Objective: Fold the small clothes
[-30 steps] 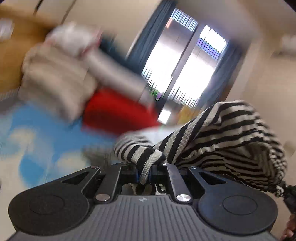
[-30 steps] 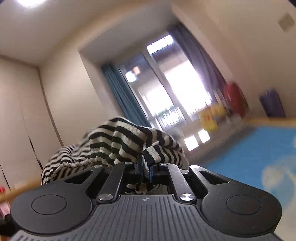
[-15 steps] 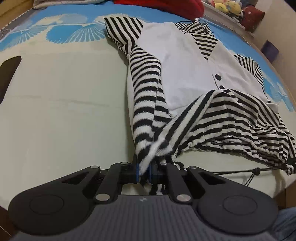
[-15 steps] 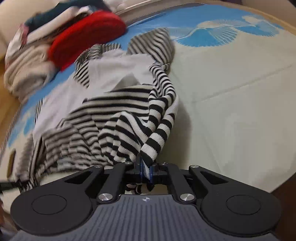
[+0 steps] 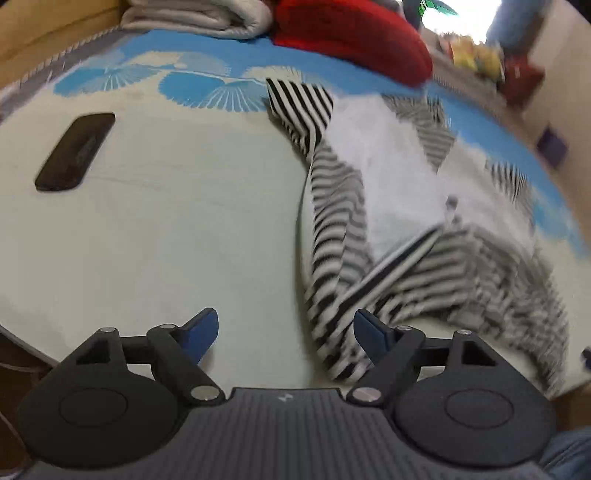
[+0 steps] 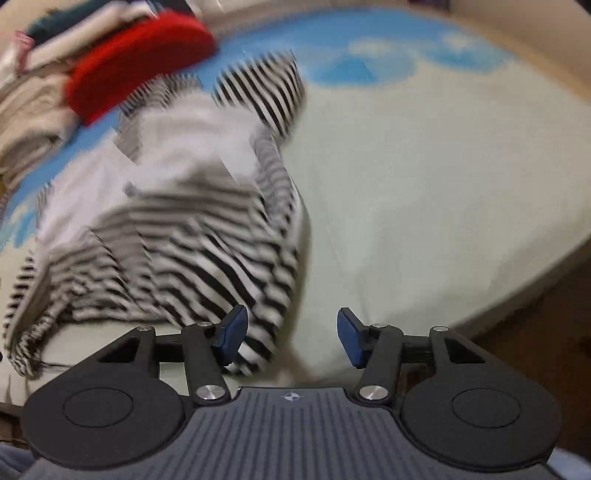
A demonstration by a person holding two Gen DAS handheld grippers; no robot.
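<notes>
While both claws' jaws were opening, the striped top lay spread on the bed, its long axis running from near edge to far. Its near hem corners sat between the jaws, released: right of centre for the left claw, left for the right claw.

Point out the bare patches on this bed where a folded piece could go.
Free: the pale sheet between the black phone and the striped garment, and the wide stretch on the garment's other side. Crowded: the far edge, with the red cushion and folded stack.
</notes>
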